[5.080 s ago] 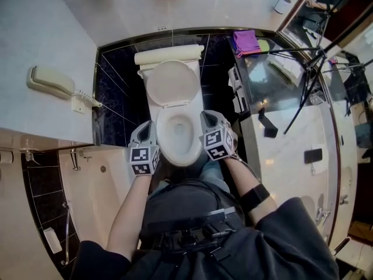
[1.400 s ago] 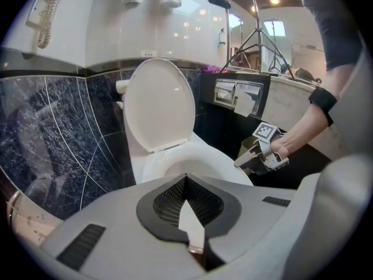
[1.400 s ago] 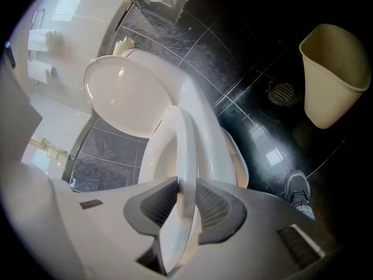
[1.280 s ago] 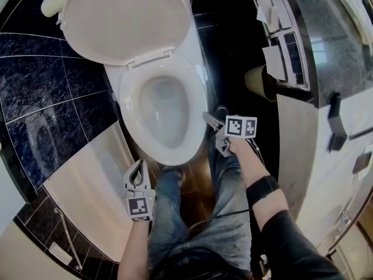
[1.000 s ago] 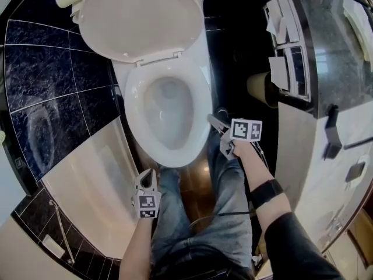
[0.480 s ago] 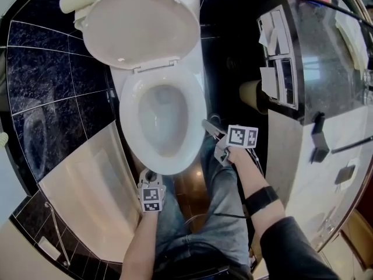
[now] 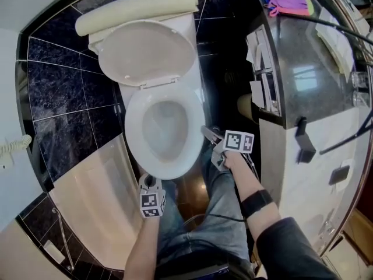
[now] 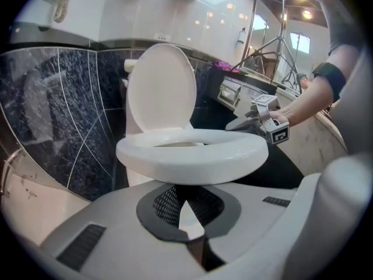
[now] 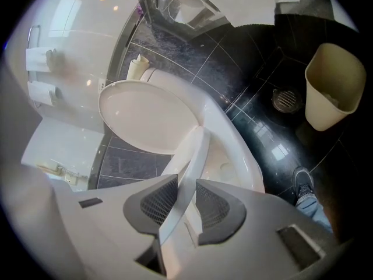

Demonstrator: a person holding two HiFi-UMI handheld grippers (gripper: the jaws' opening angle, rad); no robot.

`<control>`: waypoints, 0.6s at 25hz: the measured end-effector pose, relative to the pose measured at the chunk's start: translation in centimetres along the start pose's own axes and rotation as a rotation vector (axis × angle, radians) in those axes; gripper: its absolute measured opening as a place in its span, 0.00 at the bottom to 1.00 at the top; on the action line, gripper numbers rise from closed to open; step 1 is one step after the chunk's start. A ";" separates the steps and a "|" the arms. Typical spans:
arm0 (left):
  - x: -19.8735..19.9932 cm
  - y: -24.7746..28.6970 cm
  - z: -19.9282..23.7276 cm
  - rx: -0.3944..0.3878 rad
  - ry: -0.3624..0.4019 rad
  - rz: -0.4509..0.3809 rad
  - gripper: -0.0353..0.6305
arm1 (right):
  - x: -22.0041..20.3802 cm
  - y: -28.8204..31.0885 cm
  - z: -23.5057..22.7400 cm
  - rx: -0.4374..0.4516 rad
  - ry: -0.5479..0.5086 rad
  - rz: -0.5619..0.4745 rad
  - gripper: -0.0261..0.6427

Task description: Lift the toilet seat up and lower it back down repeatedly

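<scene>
The white toilet seat (image 7: pixel 135 137) rings the bowl, and its lid (image 7: pixel 148 51) stands up against the tank. My right gripper (image 7: pixel 206 132) is shut on the seat's right rim. In the right gripper view the rim (image 9: pixel 195 150) runs edge-on between the pads (image 9: pixel 160 202), a little off the bowl (image 9: pixel 236 147). My left gripper (image 7: pixel 150 183) hovers just in front of the seat's front edge, jaws together and holding nothing. From the left gripper view the seat (image 8: pixel 192 156) is straight ahead of the left gripper (image 8: pixel 185 192), with the right gripper (image 8: pixel 247 121) at its side.
A beige waste bin (image 7: pixel 247 106) stands on the dark floor right of the toilet, below the vanity counter (image 7: pixel 309 69). A bathtub (image 7: pixel 99 197) lies at the left. The person's legs (image 7: pixel 215 214) are in front of the bowl. A floor drain (image 9: pixel 285 100) is beside the bin (image 9: pixel 335 86).
My left gripper has come from beside the tub up to the seat's front edge. The right gripper stays clamped on the right rim and has risen a little. The head view has pulled back.
</scene>
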State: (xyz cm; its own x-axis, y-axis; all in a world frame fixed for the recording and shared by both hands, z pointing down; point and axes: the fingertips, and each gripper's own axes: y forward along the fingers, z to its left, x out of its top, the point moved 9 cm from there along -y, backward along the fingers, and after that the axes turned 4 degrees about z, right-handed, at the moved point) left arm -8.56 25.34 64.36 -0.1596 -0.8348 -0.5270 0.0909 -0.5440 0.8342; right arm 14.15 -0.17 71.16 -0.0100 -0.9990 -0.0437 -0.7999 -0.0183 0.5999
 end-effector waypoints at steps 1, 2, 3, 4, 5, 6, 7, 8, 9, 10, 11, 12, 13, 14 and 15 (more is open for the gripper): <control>0.9 -0.4 0.0 0.007 -0.015 -0.013 0.05 | 0.3 -0.3 0.4 0.000 0.011 -0.008 0.22; 1.9 -0.8 -0.1 0.013 -0.031 -0.027 0.05 | 0.6 -0.5 0.9 -0.002 0.021 -0.017 0.22; 2.9 -1.1 -0.1 0.018 -0.046 -0.044 0.05 | 0.9 -0.8 1.4 -0.006 0.030 -0.025 0.23; 3.9 -1.4 -0.1 0.023 -0.059 -0.061 0.05 | 1.2 -1.0 2.0 -0.012 0.036 -0.033 0.23; 4.8 -1.7 0.1 0.033 -0.068 -0.077 0.05 | 1.5 -1.3 2.6 -0.016 0.038 -0.040 0.23; 5.6 -1.9 0.3 0.043 -0.076 -0.090 0.05 | 1.9 -1.6 3.2 -0.017 0.036 -0.047 0.23; 6.5 -2.1 0.4 0.049 -0.081 -0.102 0.05 | 2.3 -2.0 3.9 -0.013 0.029 -0.052 0.22; 7.4 -2.3 0.6 0.054 -0.085 -0.112 0.05 | 2.6 -2.4 4.7 -0.006 0.019 -0.055 0.16; 8.2 -2.4 0.8 0.059 -0.087 -0.124 0.05 | 3.0 -2.9 5.5 0.003 0.005 -0.058 0.15; 9.1 -2.6 1.0 0.065 -0.089 -0.138 0.05 | 3.3 -3.4 6.4 0.011 -0.012 -0.060 0.15; 10.0 -2.7 1.2 0.069 -0.091 -0.151 0.05 | 3.6 -4.0 7.2 0.015 -0.032 -0.064 0.15; 11.0 -2.8 1.4 0.073 -0.092 -0.165 0.05 | 3.8 -4.6 8.0 0.014 -0.054 -0.070 0.14; 12.2 -2.9 1.6 0.077 -0.091 -0.179 0.05 | 4.1 -5.1 8.8 0.007 -0.078 -0.075 0.13; 13.4 -3.0 1.7 0.083 -0.088 -0.192 0.05 | 4.3 -5.7 9.5 -0.005 -0.103 -0.081 0.11; 14.6 -3.0 2.0 0.091 -0.081 -0.204 0.05 | 4.5 -6.2 10.3 -0.020 -0.129 -0.086 0.09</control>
State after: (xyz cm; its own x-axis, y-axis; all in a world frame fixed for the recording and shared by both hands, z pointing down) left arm -13.09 14.95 54.44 -0.2441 -0.6969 -0.6744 -0.0397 -0.6876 0.7250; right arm 12.94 -4.17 59.03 -0.0196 -0.9801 -0.1974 -0.7892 -0.1061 0.6049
